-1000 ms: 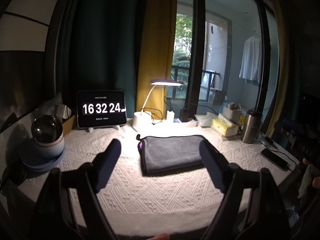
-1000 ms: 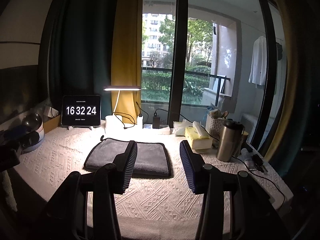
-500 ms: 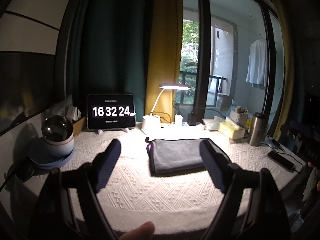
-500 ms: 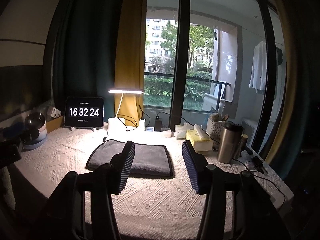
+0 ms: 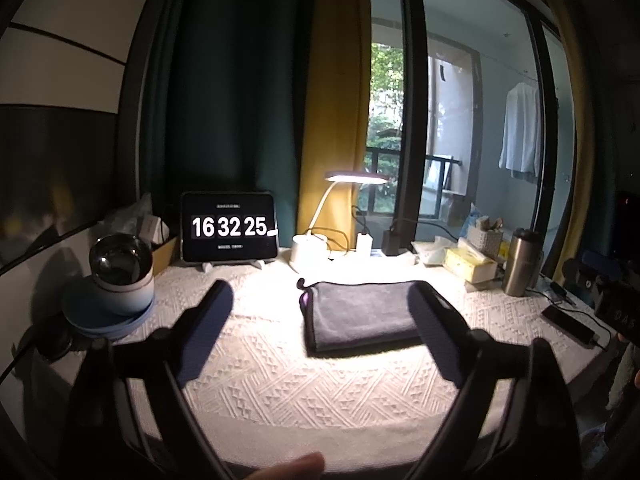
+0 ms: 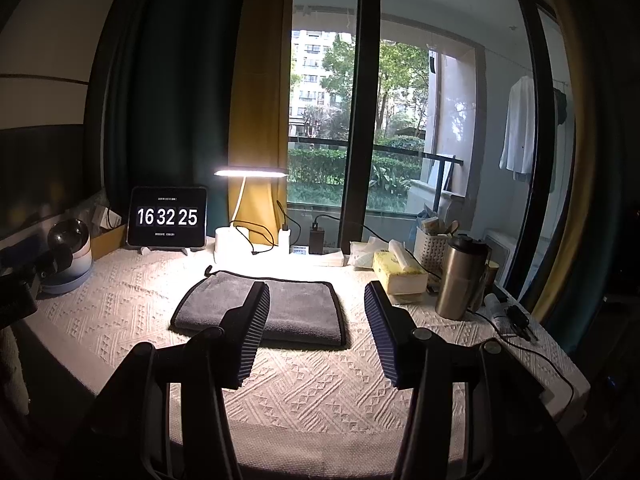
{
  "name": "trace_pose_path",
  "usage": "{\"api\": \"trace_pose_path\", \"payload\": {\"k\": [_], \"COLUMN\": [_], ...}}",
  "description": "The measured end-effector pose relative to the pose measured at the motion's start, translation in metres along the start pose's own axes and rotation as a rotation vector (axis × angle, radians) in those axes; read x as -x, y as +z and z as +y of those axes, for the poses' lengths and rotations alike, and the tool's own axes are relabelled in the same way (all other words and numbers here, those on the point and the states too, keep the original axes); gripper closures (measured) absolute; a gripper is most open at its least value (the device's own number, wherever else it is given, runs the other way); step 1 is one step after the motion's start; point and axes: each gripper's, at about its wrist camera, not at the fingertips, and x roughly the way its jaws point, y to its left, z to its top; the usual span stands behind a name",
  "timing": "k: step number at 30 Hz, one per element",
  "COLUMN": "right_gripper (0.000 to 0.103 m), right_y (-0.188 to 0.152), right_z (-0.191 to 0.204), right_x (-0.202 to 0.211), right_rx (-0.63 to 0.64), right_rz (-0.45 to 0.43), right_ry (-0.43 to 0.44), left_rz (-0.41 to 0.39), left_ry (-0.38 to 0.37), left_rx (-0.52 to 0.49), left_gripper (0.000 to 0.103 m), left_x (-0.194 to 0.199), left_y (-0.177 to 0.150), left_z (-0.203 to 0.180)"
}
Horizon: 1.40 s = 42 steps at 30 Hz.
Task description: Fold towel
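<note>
A grey towel (image 5: 362, 314) lies folded flat on the white patterned tablecloth (image 5: 280, 376), under the desk lamp. It also shows in the right wrist view (image 6: 296, 308). My left gripper (image 5: 320, 320) is open and empty, held above the table's near edge, short of the towel. My right gripper (image 6: 316, 312) is open and empty, also back from the towel, its left finger (image 6: 250, 332) overlapping the towel in view.
At the back stand a clock tablet (image 5: 229, 226), a lit desk lamp (image 5: 316, 240), a tissue box (image 6: 400, 274) and a steel tumbler (image 6: 460, 280). A bowl on blue plates (image 5: 116, 280) sits far left. A phone with cable (image 5: 568, 324) lies at right.
Both grippers have drawn back and up from the table, so the towel looks farther and smaller. The towel has not moved. The clock went from 24 to 25.
</note>
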Motion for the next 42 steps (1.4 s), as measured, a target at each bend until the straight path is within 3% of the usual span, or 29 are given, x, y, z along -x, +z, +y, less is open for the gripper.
{"api": "trace_pose_path", "payload": {"k": [42], "right_gripper": [0.050], "right_y": [-0.0039], "right_z": [0.0009], "right_x": [-0.0021], "right_rx": [0.003], "right_rz": [0.009], "right_ry": [0.014], "left_rz": [0.018], "left_ry": [-0.028], "left_rx": [0.000], "left_gripper": [0.011], "left_x": [-0.0034], "left_y": [0.0033], "left_z": [-0.0020]}}
